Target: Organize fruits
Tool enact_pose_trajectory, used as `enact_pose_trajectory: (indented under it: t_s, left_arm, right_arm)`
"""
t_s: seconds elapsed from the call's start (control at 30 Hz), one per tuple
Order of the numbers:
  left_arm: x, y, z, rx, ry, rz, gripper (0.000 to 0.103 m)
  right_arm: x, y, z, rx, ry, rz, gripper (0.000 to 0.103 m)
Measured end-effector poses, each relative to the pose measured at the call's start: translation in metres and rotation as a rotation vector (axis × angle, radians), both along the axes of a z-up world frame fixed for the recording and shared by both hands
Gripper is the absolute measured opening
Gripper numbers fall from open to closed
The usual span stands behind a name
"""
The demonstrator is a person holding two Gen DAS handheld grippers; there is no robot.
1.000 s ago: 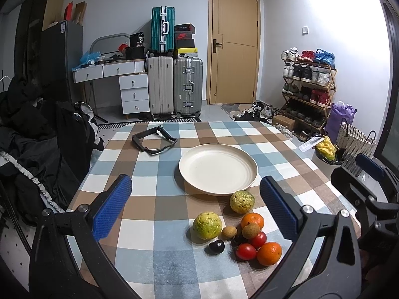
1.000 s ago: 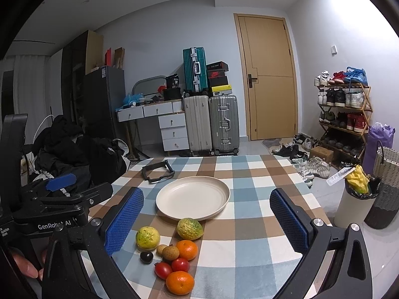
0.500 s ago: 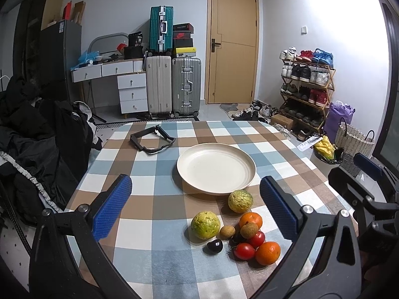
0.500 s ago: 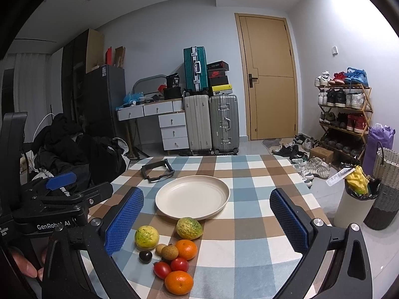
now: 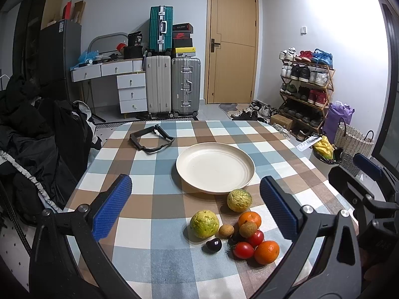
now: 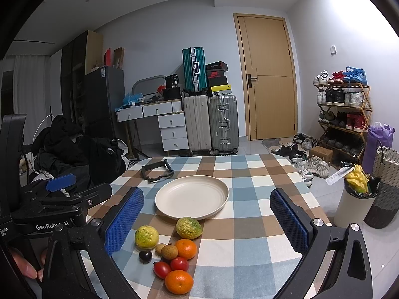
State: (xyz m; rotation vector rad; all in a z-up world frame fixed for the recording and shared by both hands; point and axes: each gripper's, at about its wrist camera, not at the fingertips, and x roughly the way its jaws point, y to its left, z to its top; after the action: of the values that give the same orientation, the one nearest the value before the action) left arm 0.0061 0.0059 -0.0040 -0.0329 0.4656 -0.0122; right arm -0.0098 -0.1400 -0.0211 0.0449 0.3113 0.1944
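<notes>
A checked cloth covers the surface point(image 5: 139, 186), matt and woven-looking. The plate point(image 5: 194, 149) is smooth cream with a dull sheen. Both oranges point(image 6: 178, 282) show glossy, finely pitted peel; the tomatoes point(image 6: 162, 269) shine slick. Two green-yellow fruits point(image 5: 204, 223) look rough and mottled. Each hand-held gripper point(image 5: 197, 208) is matt black plastic with blue dimpled rubbery pads point(image 5: 112, 210)

Table point(image 5: 154, 214): checked cloth in blue, brown, white. Plate point(image 5: 215, 168): plain cream. Two yellow-green mottled fruits point(image 5: 204, 224); two oranges point(image 5: 266, 252), bright orange; two tomatoes point(image 5: 243, 250), red; plum point(image 5: 214, 245), near black. Left claw point(image 5: 197, 214) and right claw point(image 6: 207, 220): black frames, blue dimpled pads.
</notes>
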Motion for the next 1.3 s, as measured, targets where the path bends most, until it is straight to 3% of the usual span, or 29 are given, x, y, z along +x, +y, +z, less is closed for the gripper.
enact_pose_trajectory:
  t_s: [0.37,0.7,1.0,1.3]
  left_arm:
    - [0.000,-0.001,-0.003,-0.003,0.004,-0.004,0.102]
    - [0.012,0.001,-0.026,-0.020,0.046,-0.047,0.102]
    - [0.046,0.011,-0.055,-0.064,0.167,-0.107,0.102]
    - [0.098,0.038,-0.108,-0.191,0.353,-0.148,0.102]
  right_arm:
    - [-0.001,-0.003,-0.002,0.005,0.002,-0.003,0.103]
    - [0.007,-0.005,-0.009,0.010,0.023,-0.005,0.103]
    - [0.026,-0.007,-0.026,0.012,0.062,-0.007,0.103]
    - [0.059,-0.010,-0.050,0.017,0.126,-0.008,0.103]
